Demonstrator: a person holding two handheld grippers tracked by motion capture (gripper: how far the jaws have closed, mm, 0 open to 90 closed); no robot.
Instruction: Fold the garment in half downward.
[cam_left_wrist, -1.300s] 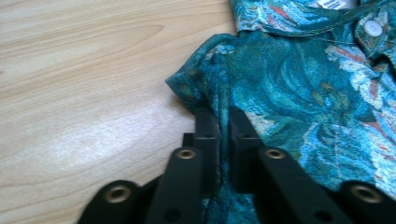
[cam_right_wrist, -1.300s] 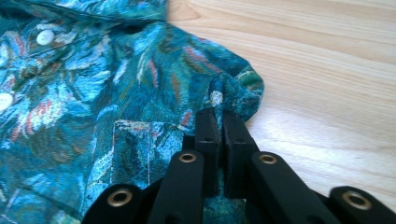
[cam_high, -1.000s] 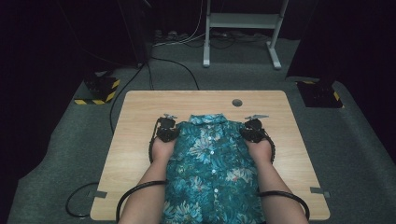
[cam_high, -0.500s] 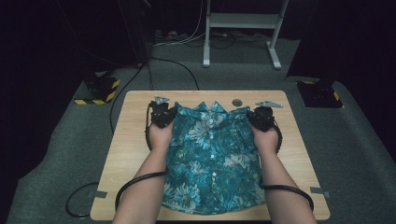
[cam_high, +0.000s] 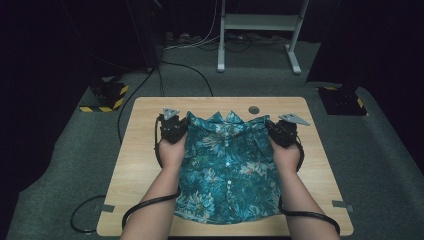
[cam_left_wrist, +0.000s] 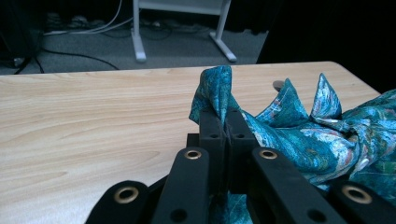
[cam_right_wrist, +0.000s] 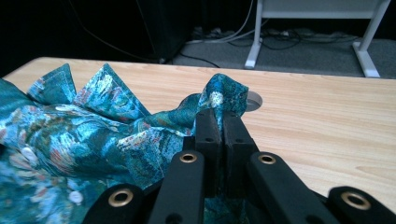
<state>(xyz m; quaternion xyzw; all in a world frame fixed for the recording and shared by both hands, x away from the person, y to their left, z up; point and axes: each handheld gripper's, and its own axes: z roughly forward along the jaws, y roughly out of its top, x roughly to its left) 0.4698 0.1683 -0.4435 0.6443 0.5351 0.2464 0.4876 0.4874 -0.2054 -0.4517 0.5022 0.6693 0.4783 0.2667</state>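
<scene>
On the table (cam_high: 140, 165), both grippers, left (cam_high: 176, 131) at ten o'clock, right (cam_high: 278, 132) at two, pinch the shirt's (cam_high: 227, 170) shoulders shut; folding remains.

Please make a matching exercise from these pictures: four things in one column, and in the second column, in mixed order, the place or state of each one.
Things:
1. shirt
2. left gripper
3. right gripper
4. round grey cap

Place or state:
A. set in the table near its far edge
B. shut on the shirt's edge at the right side of the high view
C. teal, flower pattern, buttons facing up
D. shut on the shirt's edge at the left side of the high view

Pairs: 1-C, 2-D, 3-B, 4-A
</scene>
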